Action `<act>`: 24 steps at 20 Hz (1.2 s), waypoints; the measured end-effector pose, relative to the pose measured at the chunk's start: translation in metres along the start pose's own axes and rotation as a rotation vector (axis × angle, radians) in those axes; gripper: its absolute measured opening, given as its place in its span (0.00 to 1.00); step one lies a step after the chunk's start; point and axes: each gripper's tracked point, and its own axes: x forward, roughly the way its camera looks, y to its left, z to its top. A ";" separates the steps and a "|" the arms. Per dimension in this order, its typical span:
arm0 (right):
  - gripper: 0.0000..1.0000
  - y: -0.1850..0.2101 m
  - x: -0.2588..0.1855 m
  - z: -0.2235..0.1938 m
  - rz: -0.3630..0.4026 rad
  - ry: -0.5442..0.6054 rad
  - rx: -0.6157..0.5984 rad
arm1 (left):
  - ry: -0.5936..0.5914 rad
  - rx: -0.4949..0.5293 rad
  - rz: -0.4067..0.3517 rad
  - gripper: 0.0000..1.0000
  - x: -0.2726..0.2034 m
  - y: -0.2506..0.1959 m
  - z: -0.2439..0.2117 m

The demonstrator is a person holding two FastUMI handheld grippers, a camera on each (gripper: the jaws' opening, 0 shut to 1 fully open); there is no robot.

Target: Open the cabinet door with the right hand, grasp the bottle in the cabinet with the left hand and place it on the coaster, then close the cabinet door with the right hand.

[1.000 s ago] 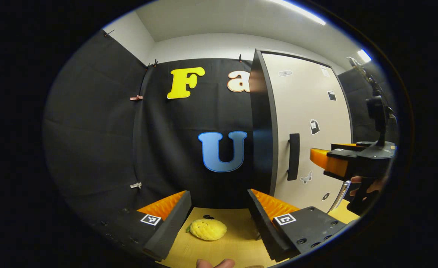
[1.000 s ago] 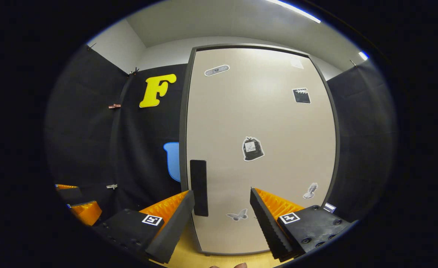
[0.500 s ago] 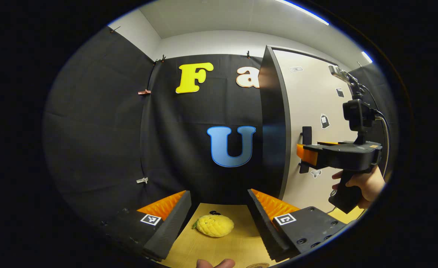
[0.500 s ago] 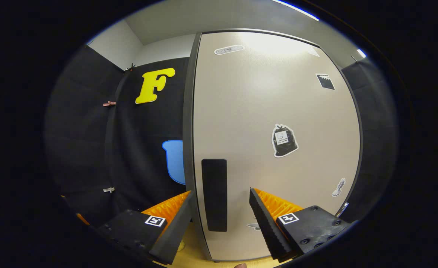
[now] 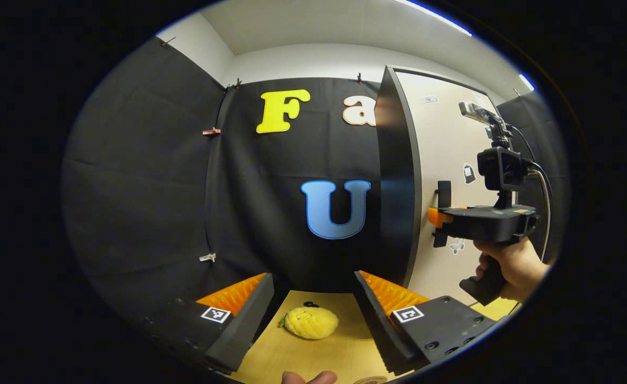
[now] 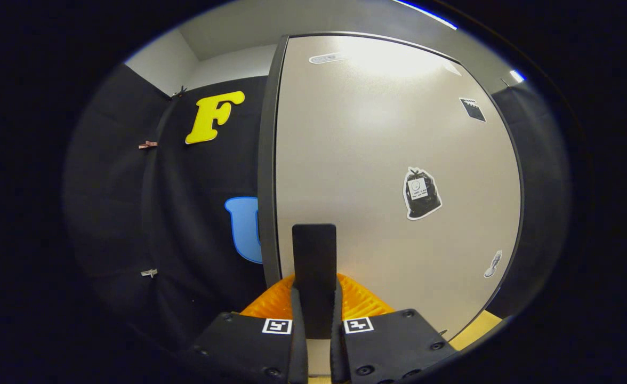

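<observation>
The tall cabinet's beige door (image 6: 377, 160) stands flush with its dark frame, and whatever is inside is hidden. My right gripper (image 6: 314, 314) is shut on the door's black vertical handle (image 6: 314, 256), one finger on each side of it. In the left gripper view the same gripper (image 5: 435, 217) is at the handle (image 5: 443, 193), held by a hand (image 5: 511, 264). My left gripper (image 5: 313, 304) hangs open over the wooden table (image 5: 340, 352), left of the cabinet's dark side (image 5: 396, 186), with nothing between its fingers. A round brown coaster edge (image 5: 369, 380) peeks in at the bottom.
A yellow lemon-shaped plush toy (image 5: 311, 322) lies on the table just beyond my left gripper's fingers. Black cloth walls close off the back and left. Stickers dot the cabinet door (image 5: 447, 149).
My right gripper moved in to the door and its fingers went from wide open to shut on the handle. The left gripper barely moved.
</observation>
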 end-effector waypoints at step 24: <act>0.20 -0.038 -0.145 0.019 0.244 0.054 0.042 | -0.037 -0.004 -0.029 0.95 -0.047 -0.065 0.025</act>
